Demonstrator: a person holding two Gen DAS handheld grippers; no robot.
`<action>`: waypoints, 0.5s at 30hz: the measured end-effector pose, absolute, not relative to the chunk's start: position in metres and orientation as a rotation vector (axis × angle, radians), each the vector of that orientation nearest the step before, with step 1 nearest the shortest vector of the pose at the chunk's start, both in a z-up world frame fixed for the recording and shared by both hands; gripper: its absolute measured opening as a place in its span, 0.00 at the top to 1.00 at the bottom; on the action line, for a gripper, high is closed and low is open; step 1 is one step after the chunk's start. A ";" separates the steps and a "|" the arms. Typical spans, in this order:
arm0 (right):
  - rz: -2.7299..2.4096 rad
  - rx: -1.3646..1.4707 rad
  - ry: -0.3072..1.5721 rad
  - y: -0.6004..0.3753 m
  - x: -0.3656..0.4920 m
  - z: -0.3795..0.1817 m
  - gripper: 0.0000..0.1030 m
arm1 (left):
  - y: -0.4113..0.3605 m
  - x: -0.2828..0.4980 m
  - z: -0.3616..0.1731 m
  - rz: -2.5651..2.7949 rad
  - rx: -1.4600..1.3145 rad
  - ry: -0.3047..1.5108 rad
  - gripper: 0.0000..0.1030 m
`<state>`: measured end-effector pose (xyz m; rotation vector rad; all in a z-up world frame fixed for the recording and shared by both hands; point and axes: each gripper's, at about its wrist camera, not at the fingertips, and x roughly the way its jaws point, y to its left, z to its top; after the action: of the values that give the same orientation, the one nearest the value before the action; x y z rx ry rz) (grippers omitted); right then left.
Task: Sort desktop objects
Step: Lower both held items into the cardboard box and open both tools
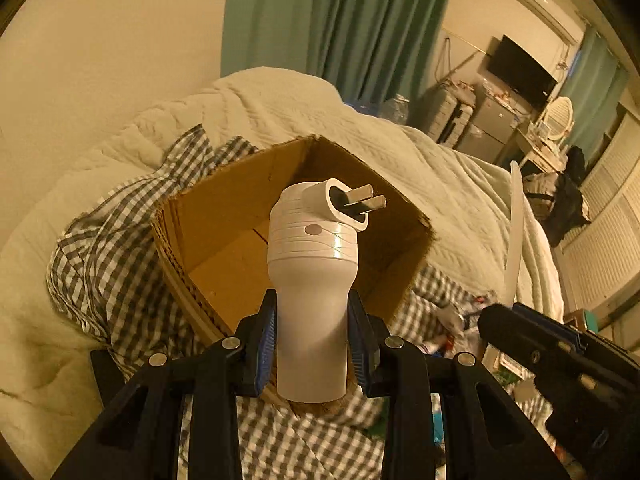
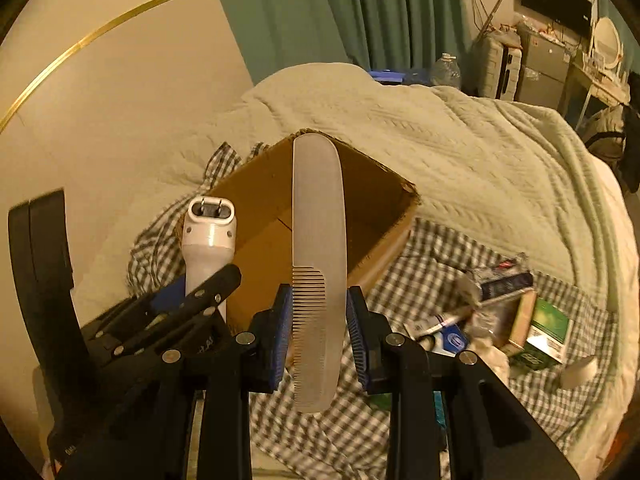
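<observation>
A: What does the left gripper [image 1: 312,344] have?

B: Its blue-padded jaws are clamped on the smooth lower body of a white cylindrical plastic plug adapter [image 1: 314,280]. The adapter's long axis runs straight away from the gripper. Its ribbed head is at the far end, and the two flat metal prongs [image 1: 366,198] stick out to the right.

A: And the right gripper [image 2: 318,336]?

B: It is closed on a pale, translucent plastic comb [image 2: 318,248], gripped across the toothed half. The comb stands lengthwise along the fingers, with its plain rounded handle pointing far and its teeth facing left.

A: Where are both things in the scene?

B: Both are held in the air on the near side of an open brown cardboard box [image 2: 256,200]. The box sits on a grey-and-white checked cloth [image 2: 408,280] over a cream quilted bed cover [image 2: 480,160]. The adapter is to the left of the comb. A pile of small cartons and wrappers [image 2: 500,312] lies on the cloth to the right.
</observation>
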<state>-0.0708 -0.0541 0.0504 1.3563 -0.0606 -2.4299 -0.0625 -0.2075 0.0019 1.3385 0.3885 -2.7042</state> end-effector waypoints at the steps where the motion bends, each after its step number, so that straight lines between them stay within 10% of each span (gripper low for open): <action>1: -2.424 1.356 -0.075 -0.054 -0.076 0.048 0.75 | -0.209 -0.066 0.000 -2.705 1.338 0.380 0.68; 9: -2.400 1.312 -0.190 -0.065 -0.118 0.036 0.74 | -0.218 -0.086 -0.013 -2.693 1.328 0.348 0.66; 13: -2.408 1.253 -0.287 -0.058 -0.128 0.036 0.37 | -0.217 -0.090 -0.011 -2.667 1.276 0.301 0.20; 15: -2.426 1.231 -0.286 -0.054 -0.129 0.040 0.37 | -0.215 -0.088 -0.006 -2.671 1.229 0.288 0.19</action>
<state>-0.1291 -0.0540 0.0403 1.2310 -0.2864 -2.4257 -0.0884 -0.2153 -0.0062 1.2295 0.2880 -2.6714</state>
